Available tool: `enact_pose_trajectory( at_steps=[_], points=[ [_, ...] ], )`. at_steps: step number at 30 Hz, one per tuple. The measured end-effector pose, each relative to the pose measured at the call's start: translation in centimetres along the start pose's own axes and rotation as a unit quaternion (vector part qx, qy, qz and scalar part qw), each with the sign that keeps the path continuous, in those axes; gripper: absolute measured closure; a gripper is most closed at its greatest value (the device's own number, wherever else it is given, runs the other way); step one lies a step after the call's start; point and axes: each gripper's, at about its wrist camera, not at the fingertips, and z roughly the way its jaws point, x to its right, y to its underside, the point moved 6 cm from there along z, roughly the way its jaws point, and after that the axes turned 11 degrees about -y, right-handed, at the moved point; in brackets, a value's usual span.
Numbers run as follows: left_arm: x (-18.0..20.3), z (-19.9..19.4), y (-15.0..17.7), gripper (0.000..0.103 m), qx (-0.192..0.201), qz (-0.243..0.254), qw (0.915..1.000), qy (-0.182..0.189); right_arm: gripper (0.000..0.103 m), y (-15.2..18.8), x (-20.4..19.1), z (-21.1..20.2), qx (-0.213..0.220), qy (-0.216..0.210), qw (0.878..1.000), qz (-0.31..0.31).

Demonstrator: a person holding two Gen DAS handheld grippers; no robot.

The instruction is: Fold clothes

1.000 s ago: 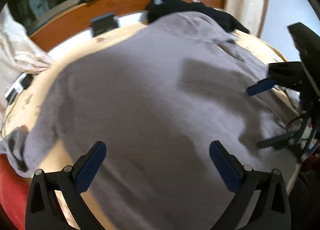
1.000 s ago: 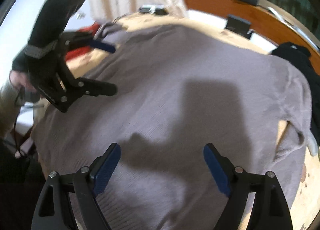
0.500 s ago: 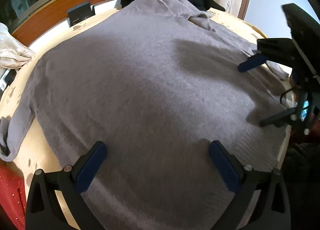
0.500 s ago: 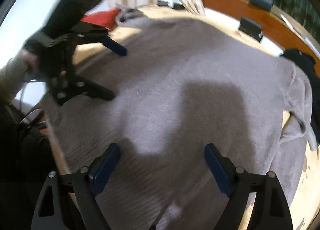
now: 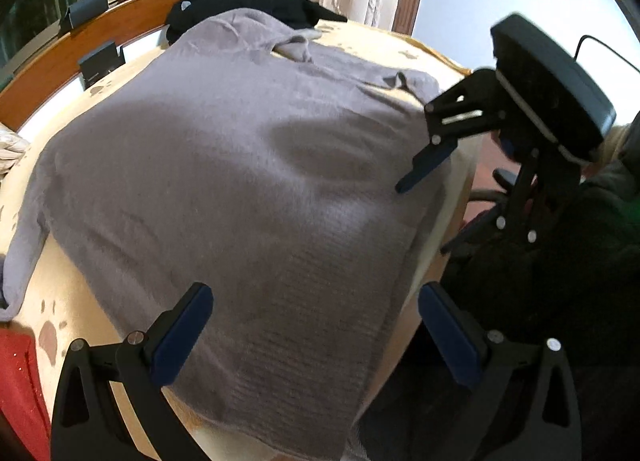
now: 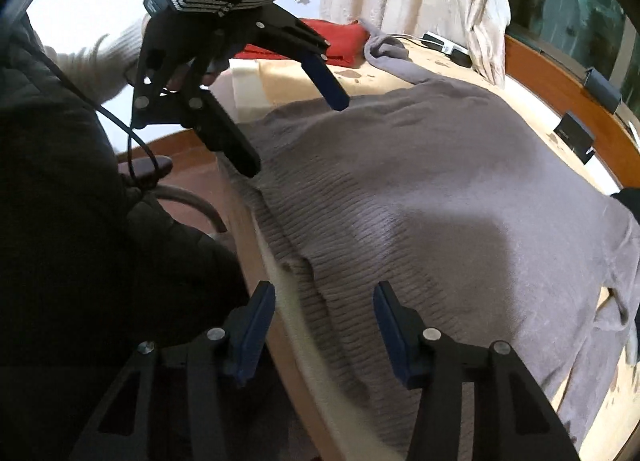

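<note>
One garment is in hand here: a grey knitted sweater (image 5: 240, 165) is spread flat, body up, over a cream bedcover (image 5: 380, 45), with its ribbed hem (image 6: 320, 253) draped over the near edge and one sleeve (image 5: 20, 257) trailing toward the corner at the left of the left wrist view. It is judged to be soft, limp and fairly light, with a thick fuzzy knit that should not slip between pads but will sag, stretch and bunch if lifted by a single point. The hem corners, or the side seams just above the ribbing, are judged the best places to be taken hold of, one by each tool, so that the cloth is carried over evenly. The left gripper (image 5: 316, 325) is held wide open above the hem, and nothing is pinched; the fabric merely lies beneath and between its blue pads. The right gripper (image 6: 324, 325) is at about half spread and its jaws are closing, astride the hem at the bed's edge; the knit sits between the pads, but contact cannot be made out, so no grip is taken as made. A black garment (image 5: 256, 5) lies beyond the collar, near the wooden headboard (image 5: 132, 21).
</note>
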Motion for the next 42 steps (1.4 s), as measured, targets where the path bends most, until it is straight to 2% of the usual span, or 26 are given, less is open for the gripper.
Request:
enact_pose_trajectory(
  at_steps=[4,9,13,19,21,24,30,35,38,42],
  points=[
    [1.1,0.9,0.7,0.000,-0.016,0.027,0.9994,-0.017,0.067,0.4,0.6,0.0,-0.008,0.018,1.000,0.006],
    [2.3,1.7,0.9,0.000,-0.019,0.066,0.9971,-0.034,0.067,1.8,1.4,-1.0,-0.016,0.039,0.999,0.020],
    [2.5,2.2,0.9,0.000,-0.025,0.073,0.9964,-0.036,0.067,2.9,2.3,-1.8,-0.020,0.056,0.998,0.036],
    [1.3,2.6,0.8,0.000,-0.033,0.053,0.9970,-0.046,0.068,3.5,3.0,-2.5,0.000,0.074,0.996,0.056],
    [1.1,2.5,0.9,0.000,-0.032,0.046,0.9975,-0.045,0.077,3.5,3.4,-2.7,0.010,0.082,0.995,0.062],
    [1.1,2.5,1.0,0.000,-0.031,0.041,0.9975,-0.048,0.081,3.2,3.4,-2.7,0.016,0.082,0.995,0.060],
    [1.5,2.4,1.4,0.000,-0.035,0.042,0.9968,-0.059,0.081,3.6,2.7,-3.2,0.011,0.067,0.997,0.045],
    [1.4,2.6,1.6,0.000,-0.036,0.036,0.9969,-0.059,0.081,4.2,3.1,-3.5,0.008,0.074,0.996,0.052],
    [1.1,2.7,1.8,0.000,-0.034,0.028,0.9975,-0.056,0.081,4.6,3.3,-3.6,0.007,0.084,0.994,0.063],
    [1.2,2.6,1.8,0.000,-0.031,0.030,0.9976,-0.054,0.080,4.8,3.2,-3.5,0.007,0.123,0.990,0.066]
  ],
)
